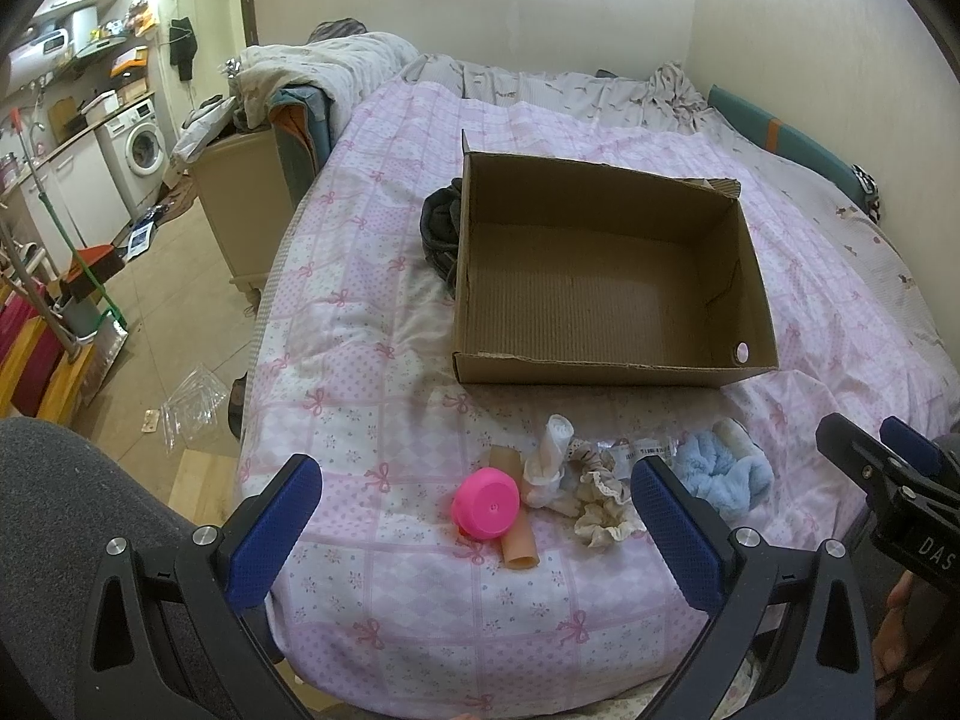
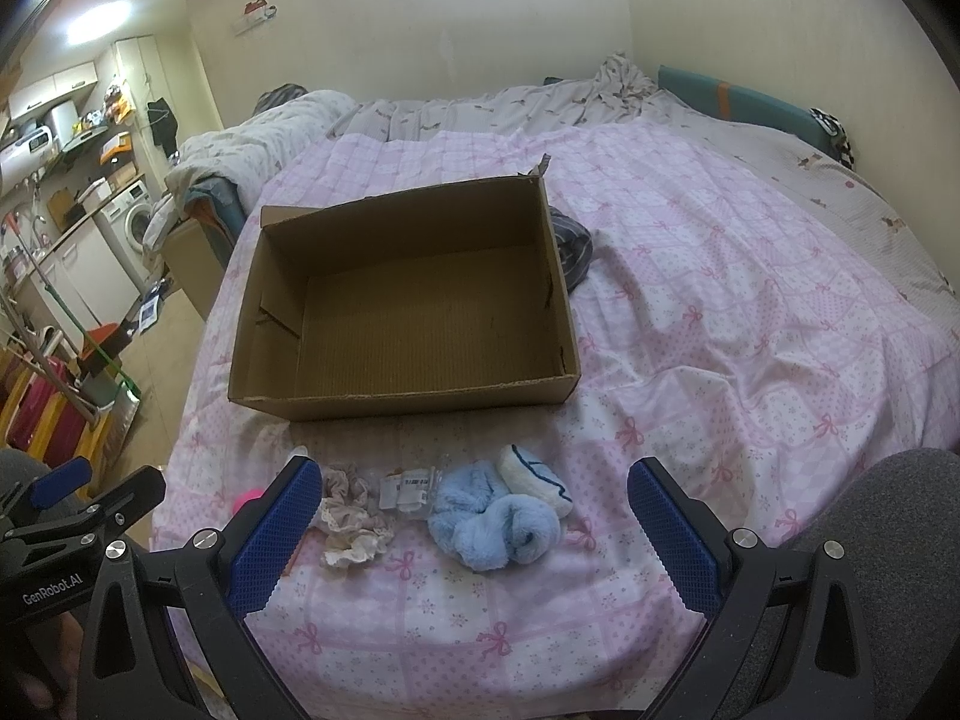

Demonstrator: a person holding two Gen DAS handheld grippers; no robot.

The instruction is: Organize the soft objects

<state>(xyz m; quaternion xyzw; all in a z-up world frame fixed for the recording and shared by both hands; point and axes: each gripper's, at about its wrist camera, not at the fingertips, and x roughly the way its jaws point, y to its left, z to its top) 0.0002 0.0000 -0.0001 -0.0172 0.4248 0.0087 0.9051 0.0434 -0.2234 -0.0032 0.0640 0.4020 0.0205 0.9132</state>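
Observation:
An open, empty cardboard box (image 1: 600, 276) sits on the pink quilt; it also shows in the right wrist view (image 2: 408, 312). In front of it lie a pink round soft object (image 1: 486, 503) on a tan tube (image 1: 521, 546), a white rolled cloth (image 1: 549, 462), a cream lace scrunchie (image 1: 600, 498) (image 2: 351, 525), a small clear packet (image 2: 411, 489), a fluffy blue scrunchie (image 1: 723, 480) (image 2: 495, 525) and a white sock (image 2: 537, 477). My left gripper (image 1: 477, 516) is open above the pink object. My right gripper (image 2: 474, 525) is open above the blue scrunchie.
A dark garment (image 1: 441, 222) lies against the box's far side. Rumpled bedding (image 1: 336, 69) is piled at the head of the bed. A bedside cabinet (image 1: 240, 204) stands left of the bed, with floor clutter and a washing machine (image 1: 144, 147) beyond.

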